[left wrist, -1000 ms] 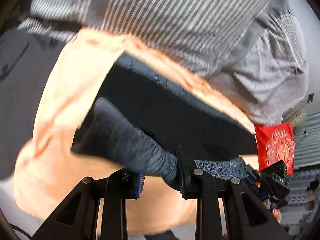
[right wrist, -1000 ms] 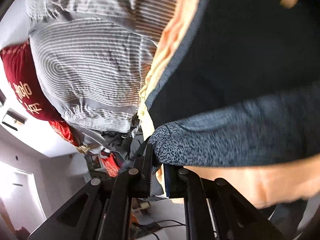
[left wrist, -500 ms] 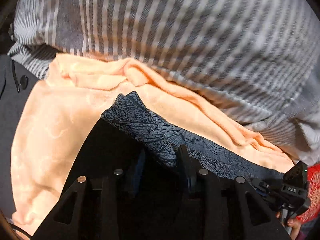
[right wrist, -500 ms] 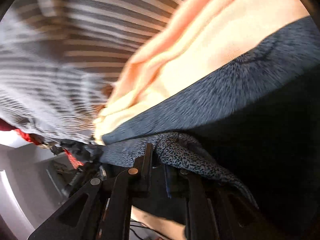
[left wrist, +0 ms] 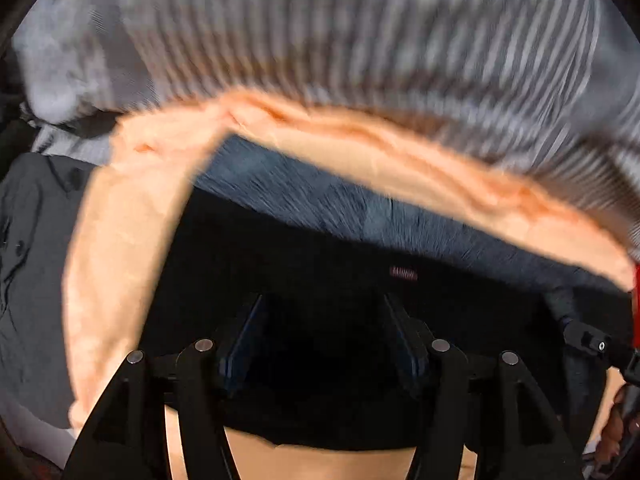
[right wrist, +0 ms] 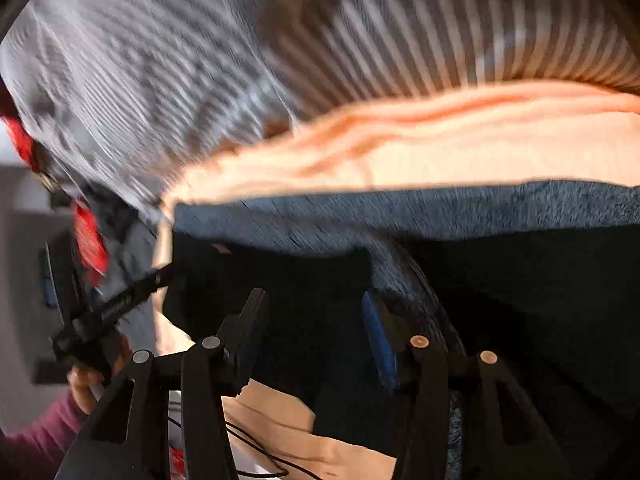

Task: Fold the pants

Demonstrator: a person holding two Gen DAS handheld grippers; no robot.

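The dark pants [left wrist: 320,248] lie folded on a peach cloth [left wrist: 120,240], with a blue-grey speckled band along the far edge. My left gripper [left wrist: 324,328] is open just above the dark fabric, holding nothing. In the right wrist view the same pants [right wrist: 500,280] fill the lower right, and my right gripper [right wrist: 316,328] is open over them with its jaws wide apart. The left gripper and the hand holding it [right wrist: 100,320] show at the left of that view.
A grey striped sheet [left wrist: 360,40] lies beyond the peach cloth. A dark grey garment [left wrist: 32,240] lies at the left. Red fabric [right wrist: 90,236] shows at the left of the right wrist view. A black cable [right wrist: 260,452] runs below the right gripper.
Both grippers held the speckled edge of the pants and carried it forward. Now both have opened and let go, and the pants lie flat.
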